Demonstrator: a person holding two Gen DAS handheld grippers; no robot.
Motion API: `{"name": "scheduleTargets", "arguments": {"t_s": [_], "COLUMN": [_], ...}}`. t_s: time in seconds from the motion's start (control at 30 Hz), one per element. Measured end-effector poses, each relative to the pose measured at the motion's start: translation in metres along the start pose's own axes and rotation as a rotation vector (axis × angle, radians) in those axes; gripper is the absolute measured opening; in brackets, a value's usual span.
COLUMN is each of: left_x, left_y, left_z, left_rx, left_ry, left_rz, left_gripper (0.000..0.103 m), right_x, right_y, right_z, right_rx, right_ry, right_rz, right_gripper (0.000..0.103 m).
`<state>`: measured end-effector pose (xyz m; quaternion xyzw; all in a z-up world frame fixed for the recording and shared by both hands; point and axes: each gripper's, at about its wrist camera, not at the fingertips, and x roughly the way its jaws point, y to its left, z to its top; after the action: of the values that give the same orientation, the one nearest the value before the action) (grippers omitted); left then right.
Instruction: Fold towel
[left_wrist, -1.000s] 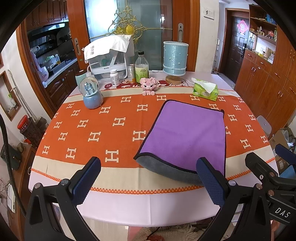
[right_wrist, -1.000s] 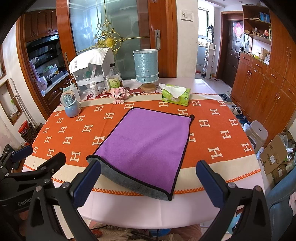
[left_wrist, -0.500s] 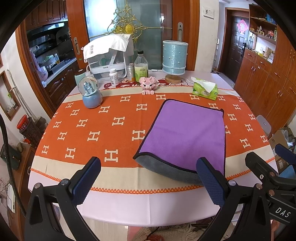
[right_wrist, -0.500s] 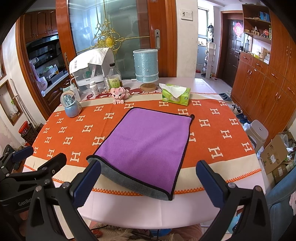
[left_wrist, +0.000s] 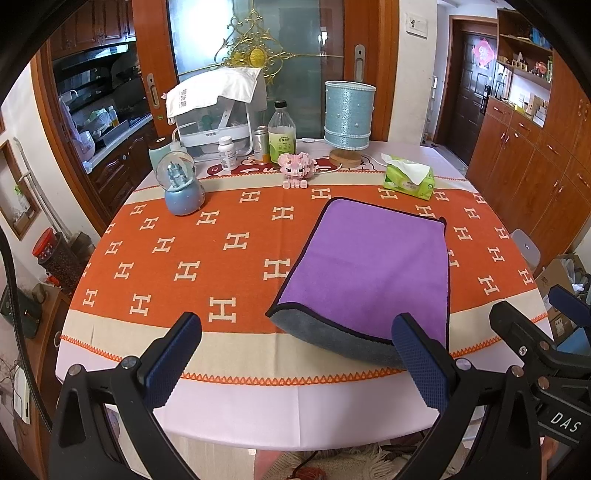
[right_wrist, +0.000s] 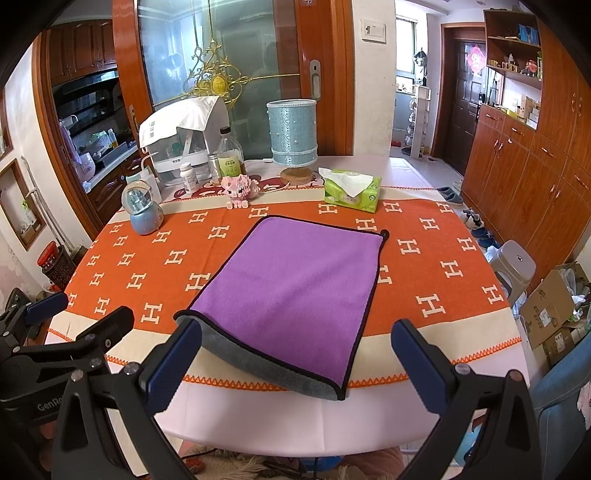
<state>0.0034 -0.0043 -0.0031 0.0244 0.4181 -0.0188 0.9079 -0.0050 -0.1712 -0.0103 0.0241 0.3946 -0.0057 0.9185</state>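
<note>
Both hand-held grippers hover spread wide and empty over the tabletop's near edge: the left hand-held gripper beside the purple towel's near-left corner, the right hand-held gripper above its grey near fold. Beyond the towel sits a green tissue pack.

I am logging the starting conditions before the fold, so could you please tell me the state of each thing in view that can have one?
Purple towel: flat on the table, near edge curled up showing grey underside.
Left hand-held gripper: open, empty.
Right hand-held gripper: open, empty.
Tissue box: open, a tissue sticking out.
Bottle: upright, capped.
Pill jar: upright, lid on.
</note>
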Motion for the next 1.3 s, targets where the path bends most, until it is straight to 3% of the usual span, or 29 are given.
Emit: {"name": "scheduleTargets", "arguments": {"t_s": [1.3], "left_x": [-0.003], "left_y": [0.011], "left_z": [-0.003], "left_rx": [-0.020], "left_ry": [-0.019], "left_rz": [0.001], "left_gripper": [0.102], "right_x": [0.002], "right_y": [0.001], "right_z": [0.000], "right_rx": [0.011], "right_ry": [0.003], "right_rz": [-0.004], "right_gripper": [0.103]}}
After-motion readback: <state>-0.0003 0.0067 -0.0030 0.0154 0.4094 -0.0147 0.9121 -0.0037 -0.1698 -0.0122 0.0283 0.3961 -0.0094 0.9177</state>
